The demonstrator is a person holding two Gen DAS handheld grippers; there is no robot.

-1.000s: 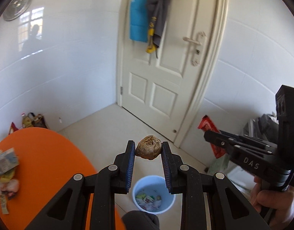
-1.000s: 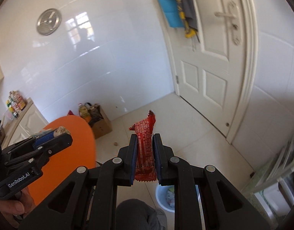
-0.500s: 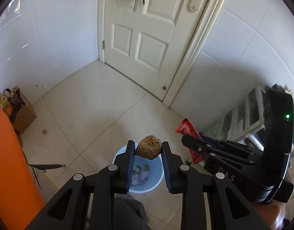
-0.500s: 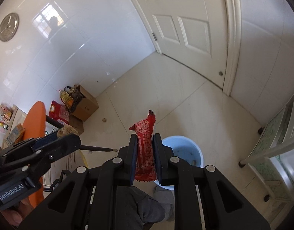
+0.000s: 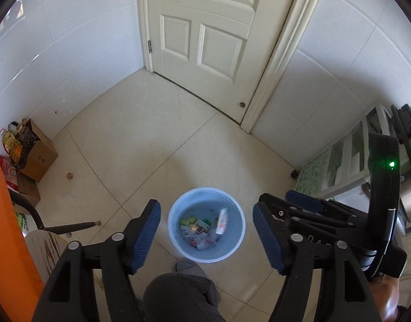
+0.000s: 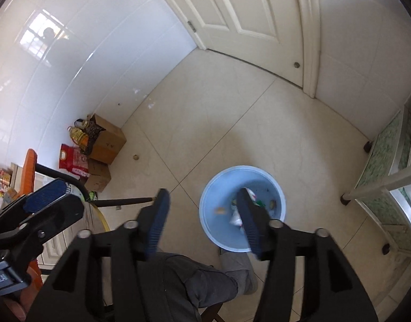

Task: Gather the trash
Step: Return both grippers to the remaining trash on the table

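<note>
A light blue bin [image 5: 233, 241] stands on the tiled floor with wrappers and scraps [image 5: 202, 228] in it. My left gripper [image 5: 206, 213] hangs over it, its jaws opening and nothing between the blue pads. A white and red wrapper [image 5: 222, 217] lies inside. In the right wrist view the bin [image 6: 213, 187] sits below my right gripper [image 6: 202, 204], whose jaws are also opening and hold nothing. A small brown lump [image 6: 220, 210] shows inside the bin. Each gripper appears in the other's view, the right gripper [image 5: 280, 201] at the right and the left gripper [image 6: 55, 201] at the left.
A person's grey trouser leg [image 5: 178, 295] and slipper [image 6: 237, 268] are just before the bin. An orange table [image 5: 7, 241] and dark chair leg [image 5: 71, 226] stand left. Cardboard boxes [image 5: 39, 158] with an oil bottle sit by the wall. A white shelf [image 5: 347, 161] is right, a door [image 5: 205, 26] ahead.
Both grippers swung down over the bin and opened. The brown lump has left the left gripper and the red wrapper has left the right one.
</note>
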